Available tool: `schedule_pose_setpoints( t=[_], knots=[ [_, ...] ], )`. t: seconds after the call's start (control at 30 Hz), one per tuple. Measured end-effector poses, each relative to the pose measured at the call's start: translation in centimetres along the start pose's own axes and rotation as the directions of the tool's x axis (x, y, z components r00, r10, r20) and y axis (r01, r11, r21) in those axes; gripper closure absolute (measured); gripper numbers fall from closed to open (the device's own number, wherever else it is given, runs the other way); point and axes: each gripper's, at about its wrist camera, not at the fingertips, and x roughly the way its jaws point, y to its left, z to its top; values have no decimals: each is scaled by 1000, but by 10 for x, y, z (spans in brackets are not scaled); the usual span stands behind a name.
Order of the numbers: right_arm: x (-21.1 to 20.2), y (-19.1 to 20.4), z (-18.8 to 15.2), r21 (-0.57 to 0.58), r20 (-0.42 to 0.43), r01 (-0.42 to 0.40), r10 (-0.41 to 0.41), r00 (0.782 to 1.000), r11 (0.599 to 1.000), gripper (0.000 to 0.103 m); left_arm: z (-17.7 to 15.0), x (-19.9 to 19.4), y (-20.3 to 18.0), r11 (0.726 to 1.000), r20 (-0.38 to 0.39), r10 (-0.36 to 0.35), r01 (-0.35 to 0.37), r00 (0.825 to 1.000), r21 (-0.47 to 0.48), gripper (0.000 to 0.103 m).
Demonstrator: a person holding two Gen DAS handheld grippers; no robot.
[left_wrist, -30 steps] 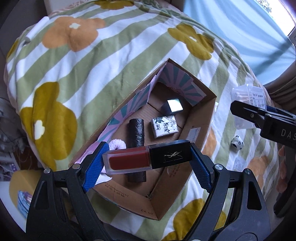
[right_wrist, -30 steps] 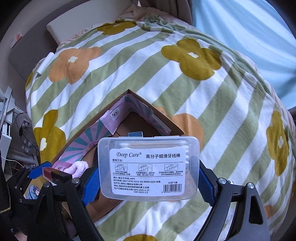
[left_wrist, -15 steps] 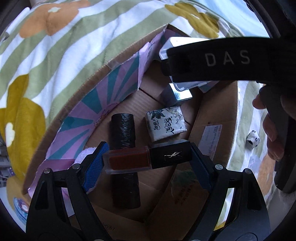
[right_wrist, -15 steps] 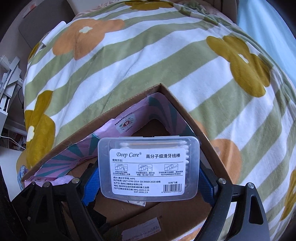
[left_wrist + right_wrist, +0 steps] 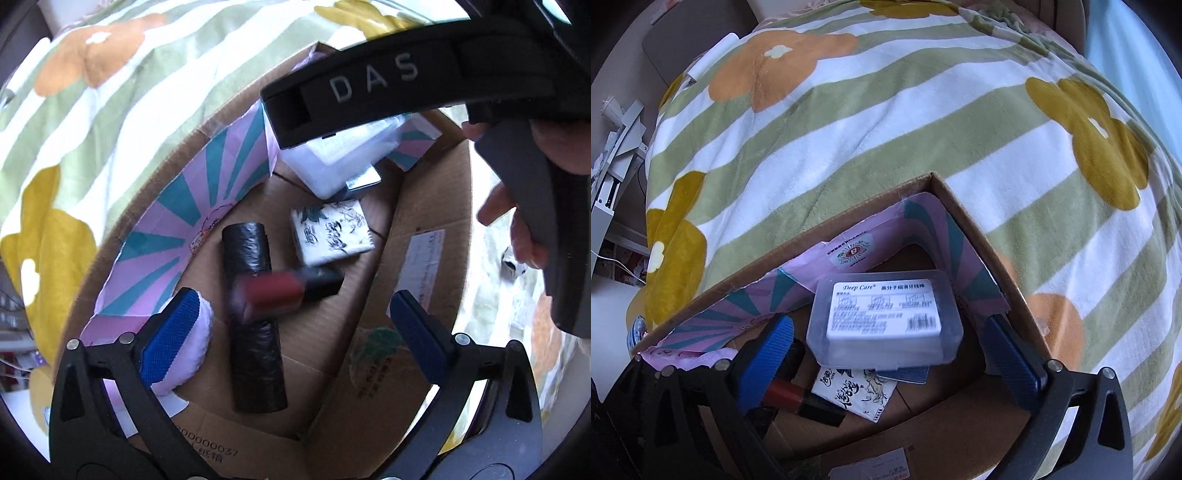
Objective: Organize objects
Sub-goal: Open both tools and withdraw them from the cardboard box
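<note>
Release confirmed on both sides: the left tongs (image 5: 295, 325) have just sprung apart, and the red lip-gloss tube (image 5: 284, 293), blurred, lies loose across the black bag roll (image 5: 255, 321) on the cardboard box (image 5: 424, 206) floor. Further back, the right tongs (image 5: 886, 347) have also just opened, and the clear floss-pick case (image 5: 884, 319) sits free in the far corner, so both items are in the box on the bed (image 5: 886, 129).

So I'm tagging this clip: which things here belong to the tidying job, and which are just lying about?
Part of the job:
- cardboard box
- red lip tint, just dropped from the opening left tongs
- floss pick case, just released by the right tongs
- black bag roll
- tissue pack

Just lying about:
- flowered blanket
</note>
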Motion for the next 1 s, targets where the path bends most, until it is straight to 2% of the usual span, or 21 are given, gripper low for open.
schedule_pose_setpoints(
  t=[0.53,0.73,1.0],
  knots=[
    [-24,0,-12,43,-1,2,-2,1000,999,0,-12,-4,-9,1000,-7,-11,11,1000,10,0],
    [-65,7,-25,80,26,1,-3,1000,997,0,-8,-28,-11,998,5,-19,19,1000,51,0],
    [-148,17,-56,149,100,29,-44,994,988,0,-17,-95,-15,992,38,-39,34,998,123,0]
  ],
)
